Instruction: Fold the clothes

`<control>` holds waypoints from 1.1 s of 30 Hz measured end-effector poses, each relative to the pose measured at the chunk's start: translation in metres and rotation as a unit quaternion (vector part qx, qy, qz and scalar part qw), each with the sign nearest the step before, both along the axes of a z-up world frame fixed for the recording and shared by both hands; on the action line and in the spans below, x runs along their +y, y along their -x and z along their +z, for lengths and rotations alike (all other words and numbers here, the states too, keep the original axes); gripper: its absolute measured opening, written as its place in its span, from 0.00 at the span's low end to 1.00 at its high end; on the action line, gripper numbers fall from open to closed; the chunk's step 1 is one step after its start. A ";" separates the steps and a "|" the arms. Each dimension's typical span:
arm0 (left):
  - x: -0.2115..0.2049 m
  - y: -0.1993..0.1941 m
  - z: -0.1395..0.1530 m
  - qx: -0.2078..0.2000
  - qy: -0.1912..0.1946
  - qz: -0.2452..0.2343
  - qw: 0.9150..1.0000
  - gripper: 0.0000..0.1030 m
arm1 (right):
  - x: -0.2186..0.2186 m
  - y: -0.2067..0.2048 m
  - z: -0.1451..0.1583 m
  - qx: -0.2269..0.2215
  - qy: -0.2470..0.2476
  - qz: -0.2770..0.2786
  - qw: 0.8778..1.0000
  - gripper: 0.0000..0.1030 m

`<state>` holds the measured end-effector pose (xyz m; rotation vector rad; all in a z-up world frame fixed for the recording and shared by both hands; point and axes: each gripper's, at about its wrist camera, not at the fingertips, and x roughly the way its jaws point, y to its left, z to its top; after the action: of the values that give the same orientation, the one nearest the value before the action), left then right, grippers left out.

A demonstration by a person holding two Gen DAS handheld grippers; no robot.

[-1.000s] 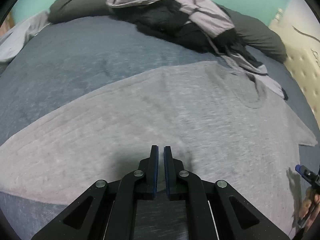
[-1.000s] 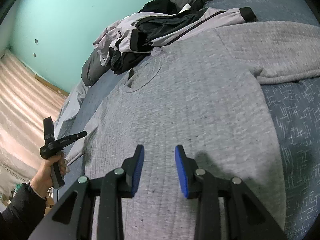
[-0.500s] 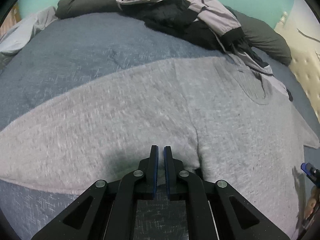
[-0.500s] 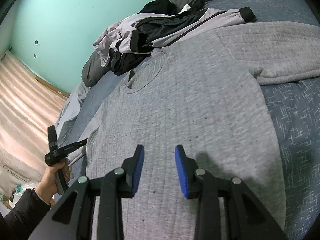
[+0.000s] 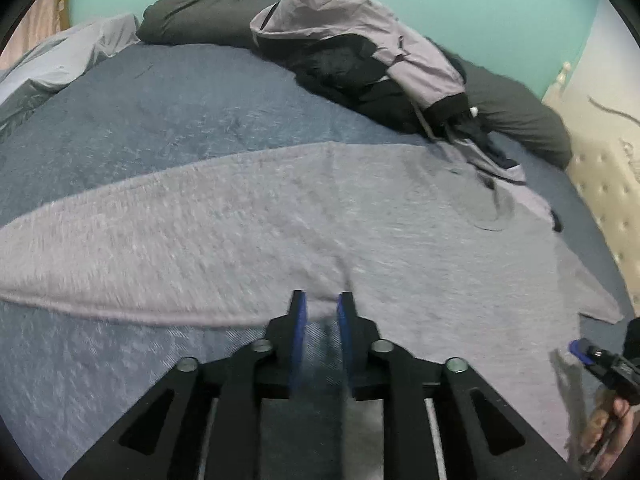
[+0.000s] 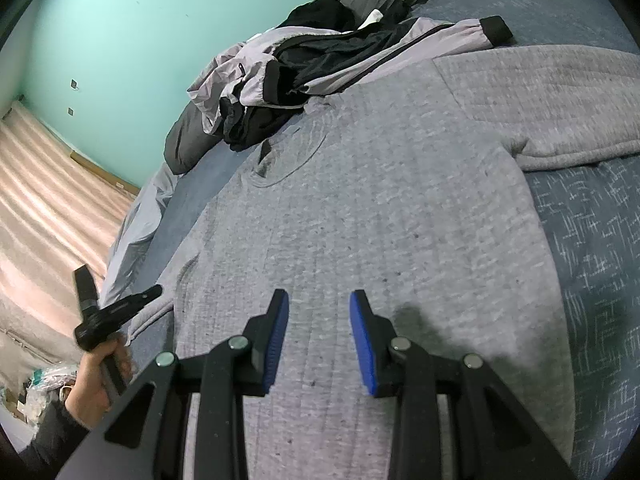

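sweater (image 5: 304, 216) is lying flat on bed (image 5: 160, 120) — i am bringing left gripper (image 5: 322, 300), jaws just opening and empty, to its sleeve edge; right gripper (image 6: 319, 300) is hovering apart over hem — i should bite the edge deep.

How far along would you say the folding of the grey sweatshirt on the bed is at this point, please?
Early. Done: the grey sweatshirt lies flat, front up, on the blue bedspread. In hand: nothing; the left gripper, its jaws just opening, stands at the sleeve edge with no cloth between them, and the right gripper hovers open over the body. Left: every fold, plus the lilac-and-black jacket heaped behind.
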<state>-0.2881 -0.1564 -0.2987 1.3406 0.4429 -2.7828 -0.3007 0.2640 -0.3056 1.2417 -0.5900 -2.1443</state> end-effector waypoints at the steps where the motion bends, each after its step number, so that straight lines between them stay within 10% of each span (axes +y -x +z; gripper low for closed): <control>1: 0.005 -0.004 0.001 0.003 -0.004 -0.002 1.000 0.22 | 0.000 0.000 0.000 -0.001 0.000 0.000 1.000 0.31; 33: 0.042 -0.024 -0.036 0.019 -0.038 -0.020 0.999 0.23 | -0.046 0.048 0.013 -0.007 -0.045 0.020 0.999 0.31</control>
<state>-0.2637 -0.1143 -0.3347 1.3286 0.5357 -2.8555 -0.3490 0.2179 -0.2923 1.3070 -0.4737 -2.1512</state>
